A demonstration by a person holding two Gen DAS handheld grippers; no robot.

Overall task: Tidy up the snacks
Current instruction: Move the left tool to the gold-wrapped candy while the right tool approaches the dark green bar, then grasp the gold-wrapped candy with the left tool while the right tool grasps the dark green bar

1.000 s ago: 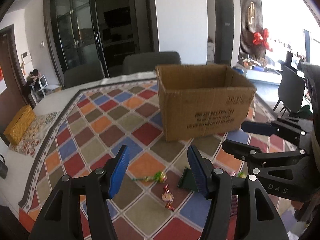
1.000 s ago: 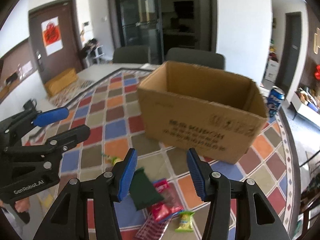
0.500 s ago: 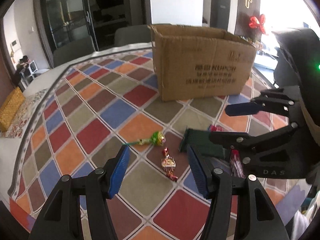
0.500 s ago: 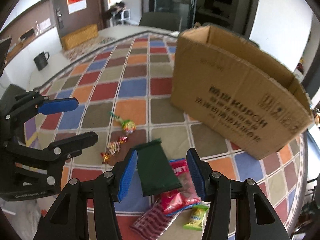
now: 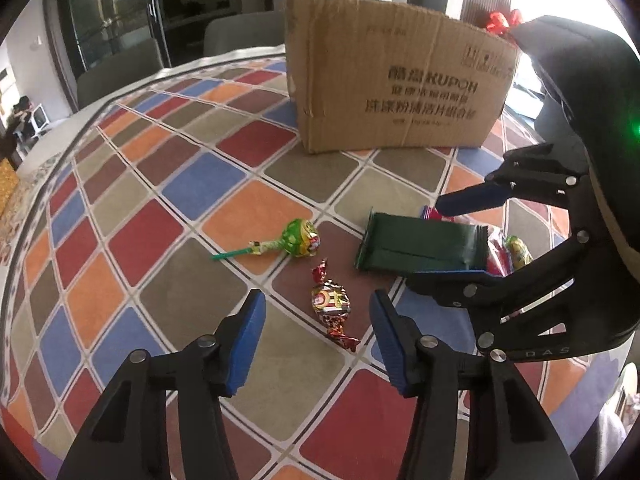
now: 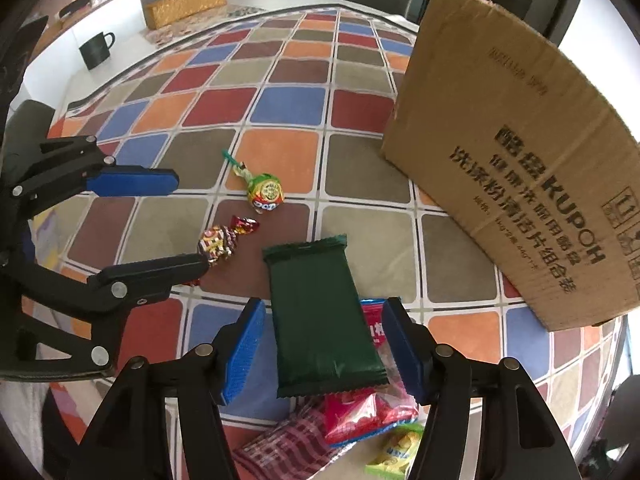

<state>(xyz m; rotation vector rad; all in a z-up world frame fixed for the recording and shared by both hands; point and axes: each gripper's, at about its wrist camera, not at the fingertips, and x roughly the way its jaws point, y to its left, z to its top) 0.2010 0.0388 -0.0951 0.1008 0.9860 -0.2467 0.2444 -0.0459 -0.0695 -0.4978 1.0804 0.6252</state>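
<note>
Left gripper [image 5: 316, 336]: black angular linkage arms, silver round screw heads at pivots, ribbed blue pads on fingertips [image 5: 248, 344]. Right gripper [image 6: 320, 354]: same black frame, same blue pads; bulky black housing behind, green light lit, "DAS" lettering.

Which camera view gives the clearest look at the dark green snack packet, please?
The right wrist view: the dark green snack packet lies flat, seen almost from above, its whole top face and both crimped ends visible. In the left wrist view the packet appears foreshortened, and the right gripper covers part of its near edge.
</note>
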